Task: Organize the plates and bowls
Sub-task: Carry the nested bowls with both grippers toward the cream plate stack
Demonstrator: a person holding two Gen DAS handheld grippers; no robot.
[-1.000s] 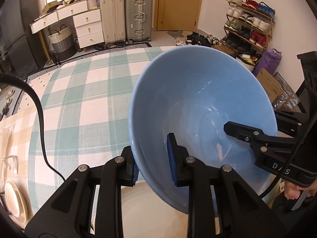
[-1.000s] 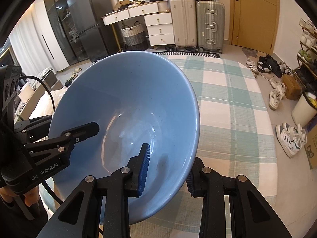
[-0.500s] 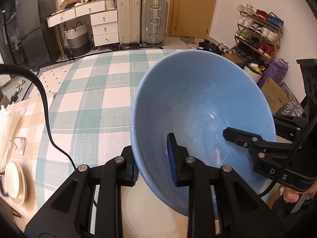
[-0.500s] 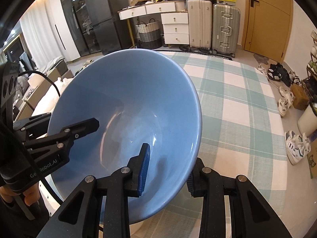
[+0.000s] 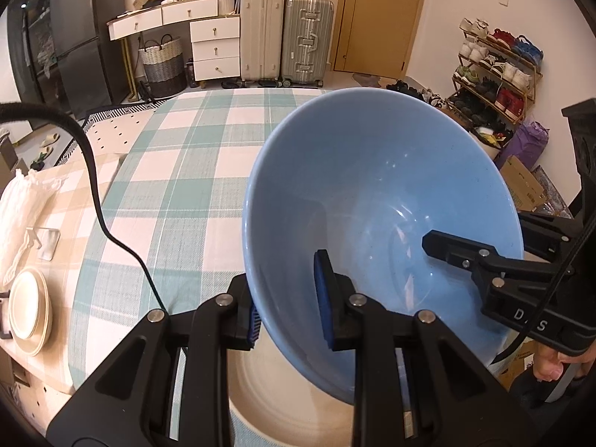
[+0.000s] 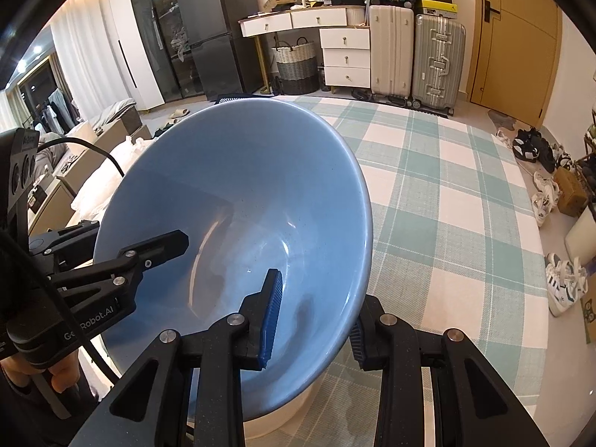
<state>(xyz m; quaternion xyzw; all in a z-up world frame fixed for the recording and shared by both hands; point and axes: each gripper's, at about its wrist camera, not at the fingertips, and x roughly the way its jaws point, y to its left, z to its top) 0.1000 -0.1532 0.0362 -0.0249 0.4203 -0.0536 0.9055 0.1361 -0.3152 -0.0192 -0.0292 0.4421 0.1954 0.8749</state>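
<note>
Since a second ago both grippers and the bowl (image 5: 380,193) have slid sideways across the table (image 5: 178,171), and more of its left side now shows in the left wrist view: a stack of cream plates (image 5: 28,313) near the left edge, with a white bag (image 5: 18,216) beyond it.

The blue bowl is held tilted in the air over the near edge of the table, its mouth turned up and toward the far wall. The left gripper (image 5: 288,305) is clamped on the rim at the bowl's left side, one blue pad (image 5: 322,298) inside the wall and the other outside. The right gripper (image 6: 313,320) is clamped on the opposite side of the rim in the same way, one pad (image 6: 272,313) inside and one outside. In each wrist view the other gripper shows across the bowl, one finger reaching inside.

Right under the bowl a cream dish (image 5: 290,398) sits on the checked cloth at the near edge; whether the bowl touches it cannot be told. A black cable (image 5: 97,186) hangs across the left part of the table.

Beyond the far edge stand two suitcases (image 5: 287,37), white drawers (image 5: 216,48) and a woven basket (image 5: 162,63), with a shoe rack (image 5: 495,74) by the right wall.
</note>
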